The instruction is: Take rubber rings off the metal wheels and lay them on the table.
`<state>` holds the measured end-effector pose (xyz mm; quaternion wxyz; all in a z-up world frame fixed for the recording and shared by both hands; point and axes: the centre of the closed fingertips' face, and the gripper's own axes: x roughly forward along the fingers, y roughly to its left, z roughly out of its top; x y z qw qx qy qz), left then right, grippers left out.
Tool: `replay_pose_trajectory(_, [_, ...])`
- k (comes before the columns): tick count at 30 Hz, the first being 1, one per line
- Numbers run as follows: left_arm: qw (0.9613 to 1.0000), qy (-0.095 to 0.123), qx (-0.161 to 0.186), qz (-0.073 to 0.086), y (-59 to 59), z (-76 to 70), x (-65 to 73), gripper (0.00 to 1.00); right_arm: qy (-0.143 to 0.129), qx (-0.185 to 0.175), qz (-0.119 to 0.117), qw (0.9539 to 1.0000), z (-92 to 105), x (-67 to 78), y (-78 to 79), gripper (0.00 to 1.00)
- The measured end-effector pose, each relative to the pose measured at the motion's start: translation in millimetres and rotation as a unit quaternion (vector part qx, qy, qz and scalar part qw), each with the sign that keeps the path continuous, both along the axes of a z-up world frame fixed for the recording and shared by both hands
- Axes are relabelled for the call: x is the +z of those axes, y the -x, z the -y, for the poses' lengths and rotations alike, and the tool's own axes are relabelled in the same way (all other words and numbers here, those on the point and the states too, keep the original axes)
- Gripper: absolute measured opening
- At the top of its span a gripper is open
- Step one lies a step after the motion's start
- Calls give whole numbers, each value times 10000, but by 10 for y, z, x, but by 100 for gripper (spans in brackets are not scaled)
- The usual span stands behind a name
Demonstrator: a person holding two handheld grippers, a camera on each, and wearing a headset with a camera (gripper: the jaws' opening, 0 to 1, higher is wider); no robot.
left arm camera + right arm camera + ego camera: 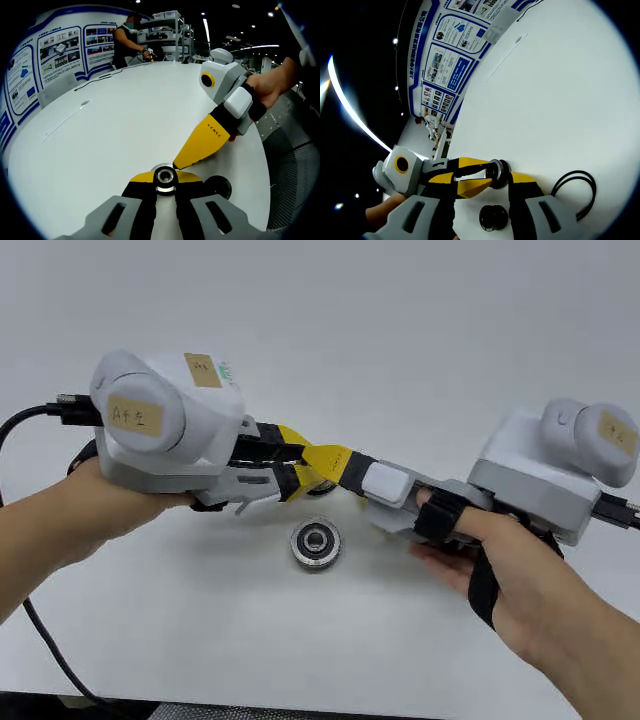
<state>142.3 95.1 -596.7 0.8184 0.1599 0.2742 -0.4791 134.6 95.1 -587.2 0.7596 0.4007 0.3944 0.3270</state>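
Holding the left gripper [165, 180] in your left hand [90, 502], you have its yellow jaws clenched on a small metal wheel [497, 171], with one jaw at each side of it. In the left gripper view the shiny hub of this wheel faces the camera between the two tips.

Your right gripper [496, 184], held in your right hand [500, 560], comes from the opposite side and meets the same wheel over the white table [420, 350]. In the right gripper view its two jaws stand apart with the wheel between the tips. I cannot tell if they press on the wheel or only stand beside it.

A second metal wheel [315, 543] lies flat on the table, nearer to you than the jaws and apart from them, and it has a dark band around its rim. A black cable [30, 420] leaves the back of the left gripper.
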Motion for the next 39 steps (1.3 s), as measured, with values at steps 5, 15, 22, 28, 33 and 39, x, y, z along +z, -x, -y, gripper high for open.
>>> replay_pose_trajectory(5, [10000, -2, 4, -3, 1, -2, -1, 13, 26, 45, 28, 10000, -22, 0, 26, 43])
replay_pose_trajectory(15, [10000, -14, 11, -2, 4, -4, 1, 13, 47, 85, 45, 9999, -37, 26, 51, 45])
replay_pose_trajectory(22, [10000, -26, 22, -11, 5, -5, 3, 13, 52, 63, 1, 10000, -44, 23, 69, 45])
replay_pose_trajectory(28, [10000, -33, 27, -14, 5, -5, 6, 13, 71, -84, 81, 9999, -50, 54, 24, 47])
replay_pose_trajectory(33, [10000, -47, 44, -7, -2, -10, 6, 13, 202, -13, 144, 9997, -66, 47, 12, 47])
replay_pose_trajectory(39, [10000, -41, 48, -10, -5, -9, 4, 13, 199, -91, 77, 9997, -43, 17, 9, 50])
